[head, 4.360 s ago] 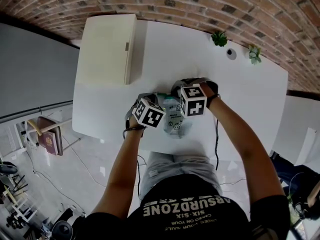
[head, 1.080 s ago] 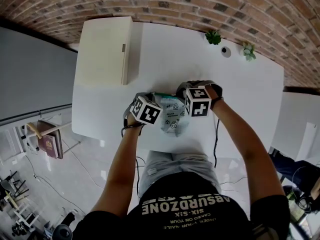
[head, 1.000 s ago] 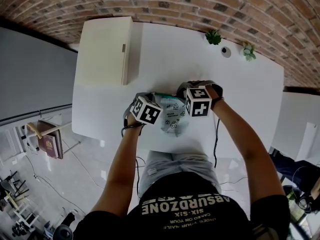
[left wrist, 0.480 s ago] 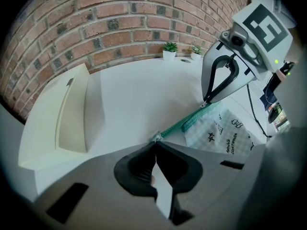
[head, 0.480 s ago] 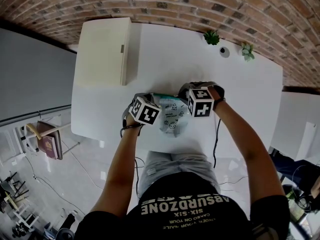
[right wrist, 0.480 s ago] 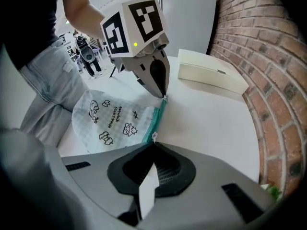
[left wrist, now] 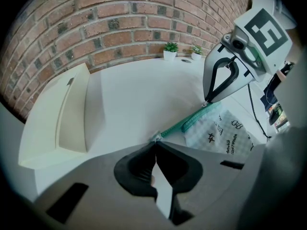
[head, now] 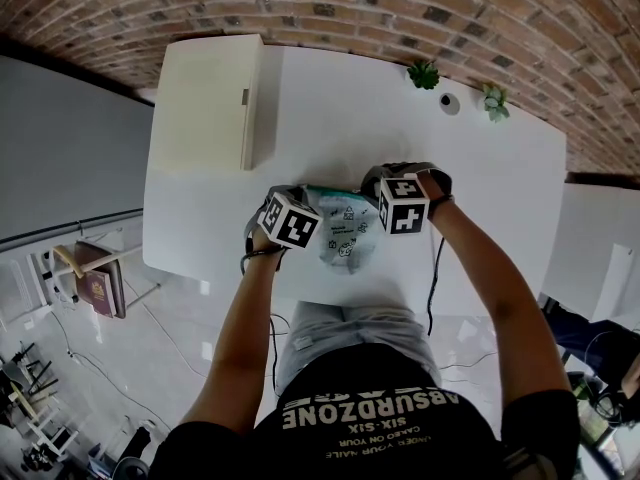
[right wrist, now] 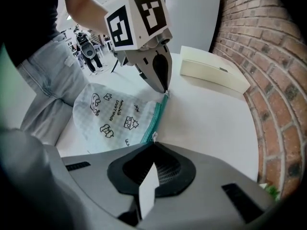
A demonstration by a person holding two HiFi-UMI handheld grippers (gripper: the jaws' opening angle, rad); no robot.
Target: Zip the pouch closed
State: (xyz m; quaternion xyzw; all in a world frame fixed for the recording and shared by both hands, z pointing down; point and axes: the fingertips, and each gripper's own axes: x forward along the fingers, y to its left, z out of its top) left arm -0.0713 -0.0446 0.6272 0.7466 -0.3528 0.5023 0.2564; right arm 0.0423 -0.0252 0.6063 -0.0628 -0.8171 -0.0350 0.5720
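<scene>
The pouch point(head: 345, 236) lies flat on the white table point(head: 330, 118), close to the table's near edge and right in front of the person. It is pale and checked, with small black doodles printed on it. Its teal zipper point(right wrist: 157, 115) runs along the far edge, stretched in a straight line between my two grippers. I cannot tell from here whether the teeth are joined along the whole run.

My left gripper point(left wrist: 156, 143) is clenched on the left end of that zipper. Its jaws meet at the tips, with a small silvery piece pinched right there. My right gripper point(right wrist: 153, 143) is clenched on the other end, jaws together and another small pale metal bit at the tips. I cannot tell which of the two bits is the slider. Both grippers point steeply down at the table, and each one's view shows the other's black tip touching the far end of the teal strip.

Further out, a flat cream box point(head: 205, 103) sits at the table's back left corner, well apart from the pouch. Two small potted plants point(head: 423, 74) stand along the back edge by the brick wall point(head: 400, 8).
</scene>
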